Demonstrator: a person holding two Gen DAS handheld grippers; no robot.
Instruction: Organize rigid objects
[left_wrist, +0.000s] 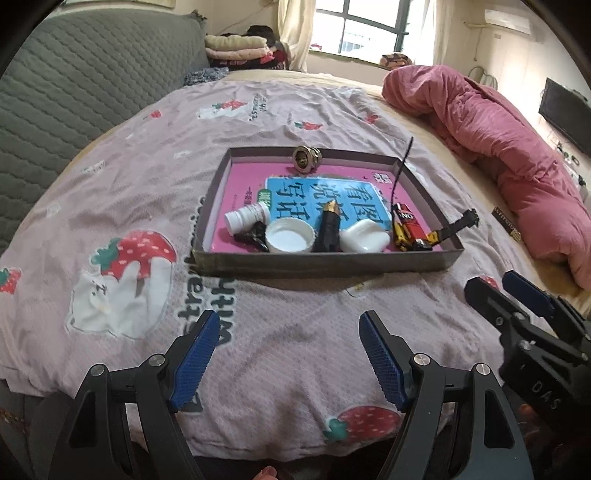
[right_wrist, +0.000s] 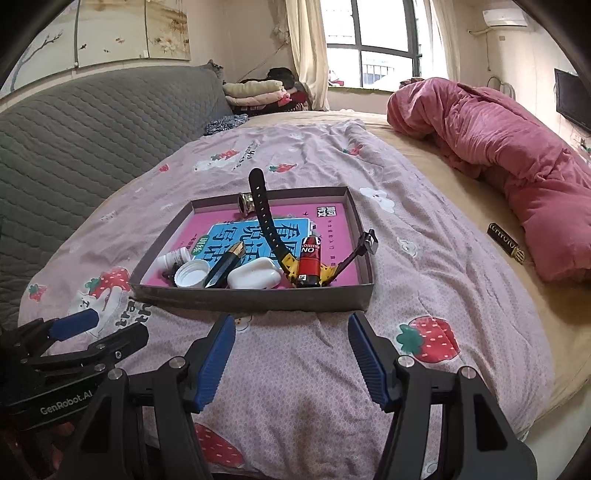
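**Colours and patterns on the bed**

Bedspread (right_wrist: 314, 369): pale pink-lilac, red strawberries with green leaves, white animal shapes, dark lettering. Box (right_wrist: 255, 295): grey-brown walls, magenta floor with a blue panel and black characters. Inside it: white cap (right_wrist: 190, 275), white bottle (left_wrist: 245, 218), white case (right_wrist: 255, 277), black pen (right_wrist: 225, 264) with gold tip, red tube (right_wrist: 309, 264) with white letters, black strap (right_wrist: 264, 210) with holes, yellow-and-black piece below it. Quilt (right_wrist: 517, 177): rose pink. Headboard (right_wrist: 92, 147): grey, diamond-stitched. Sheet (right_wrist: 436, 177): tan. Gripper fingers (right_wrist: 218, 363): black, blue ribbed pads.
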